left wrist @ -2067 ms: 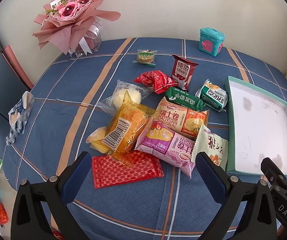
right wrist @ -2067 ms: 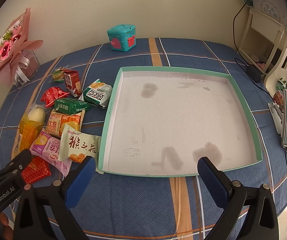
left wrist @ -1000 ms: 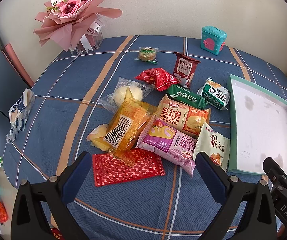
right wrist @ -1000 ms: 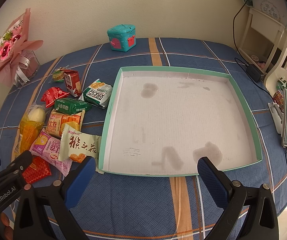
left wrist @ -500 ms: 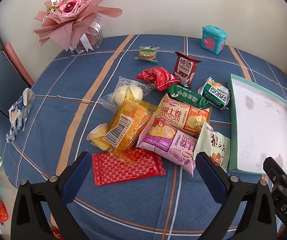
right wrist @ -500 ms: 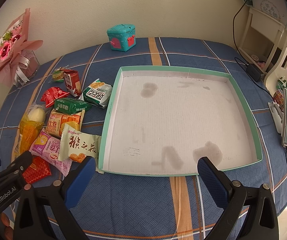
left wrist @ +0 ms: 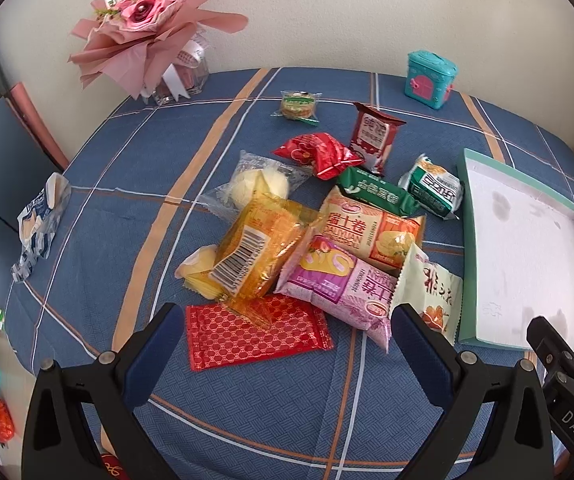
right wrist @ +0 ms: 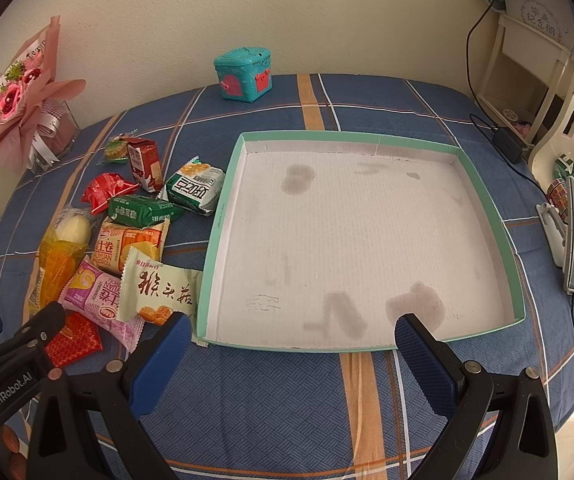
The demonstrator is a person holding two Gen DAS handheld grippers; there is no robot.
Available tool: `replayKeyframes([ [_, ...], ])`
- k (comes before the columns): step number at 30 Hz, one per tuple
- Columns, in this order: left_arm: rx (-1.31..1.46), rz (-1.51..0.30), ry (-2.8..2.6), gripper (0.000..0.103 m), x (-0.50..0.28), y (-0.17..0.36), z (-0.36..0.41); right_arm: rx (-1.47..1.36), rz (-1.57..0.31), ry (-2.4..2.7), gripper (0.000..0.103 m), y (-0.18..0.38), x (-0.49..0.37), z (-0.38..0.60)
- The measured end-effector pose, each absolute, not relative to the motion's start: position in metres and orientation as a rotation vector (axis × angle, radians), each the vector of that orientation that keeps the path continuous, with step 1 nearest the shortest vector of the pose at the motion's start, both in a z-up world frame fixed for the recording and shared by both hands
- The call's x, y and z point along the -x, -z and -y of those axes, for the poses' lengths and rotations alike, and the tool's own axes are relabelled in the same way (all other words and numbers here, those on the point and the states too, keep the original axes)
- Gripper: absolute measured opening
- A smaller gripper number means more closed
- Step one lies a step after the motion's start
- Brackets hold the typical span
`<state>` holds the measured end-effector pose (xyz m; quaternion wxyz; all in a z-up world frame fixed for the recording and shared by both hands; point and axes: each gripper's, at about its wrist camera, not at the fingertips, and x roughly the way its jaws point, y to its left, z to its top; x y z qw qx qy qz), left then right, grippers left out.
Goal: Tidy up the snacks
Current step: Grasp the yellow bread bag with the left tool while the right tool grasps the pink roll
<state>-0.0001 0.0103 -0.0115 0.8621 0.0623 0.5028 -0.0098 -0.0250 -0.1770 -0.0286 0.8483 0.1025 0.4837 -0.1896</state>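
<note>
Several snack packets lie heaped on the blue checked cloth left of a shallow green-rimmed tray (right wrist: 483, 196) whose white floor holds nothing. In the left wrist view my left gripper (left wrist: 285, 336) is open just short of a flat red packet (left wrist: 253, 332). Behind it lie an orange packet (left wrist: 259, 250), a pink roll packet (left wrist: 339, 280) and a pale green packet (left wrist: 433, 292). Further back sit an orange-cream roll packet (left wrist: 371, 232), green packets (left wrist: 375, 192) (left wrist: 435, 186) and red ones (left wrist: 319, 152). My right gripper (right wrist: 293, 344) is open at the tray's near edge.
A pink bouquet in a glass vase (left wrist: 147, 28) stands at the back left, a teal toy box (right wrist: 243, 74) at the back. A crumpled blue-white wrapper (left wrist: 39, 220) lies by the left table edge. A phone stand and cables (right wrist: 567, 236) sit right of the tray.
The left wrist view has shifted slightly, the snacks sitting a little further off than two seconds ago. The right gripper and the tray have not moved. Both grippers stay open.
</note>
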Motion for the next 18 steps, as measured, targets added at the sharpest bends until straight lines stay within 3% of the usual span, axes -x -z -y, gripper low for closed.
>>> replayKeyframes([
  [18,0.139,-1.272,-0.14,0.103,-0.022,0.055,-0.087,-0.206,-1.089,0.15,0.102,0.049,-0.009,0.133],
])
